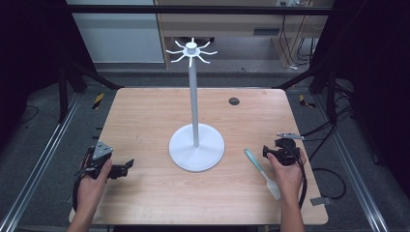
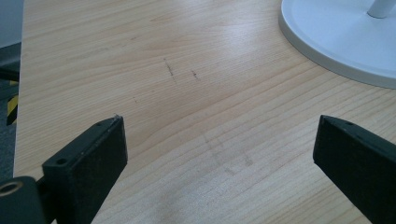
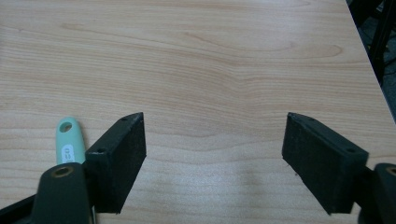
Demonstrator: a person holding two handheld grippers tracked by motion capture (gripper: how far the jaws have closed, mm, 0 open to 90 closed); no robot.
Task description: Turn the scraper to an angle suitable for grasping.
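Observation:
A white stand [image 1: 194, 96] with a round base [image 1: 197, 147] and a ring of hooks on top rises from the middle of the wooden table [image 1: 145, 116]. A spatula [image 1: 262, 167] with a mint-green handle and white blade lies flat on the table at the right. My right gripper [image 1: 273, 151] rests just right of the handle's end and is open; the handle's tip [image 3: 70, 139] shows beside its left jaw. My left gripper [image 1: 125, 166] sits near the table's left front edge, open, with bare wood between its jaws. The base's rim [image 2: 336, 42] lies ahead of it to the right.
A dark round grommet [image 1: 234, 101] is set into the table at the back right. Metal rails [image 1: 34, 169] run along both sides of the table. Cables [image 1: 329, 179] trail on the floor at the right.

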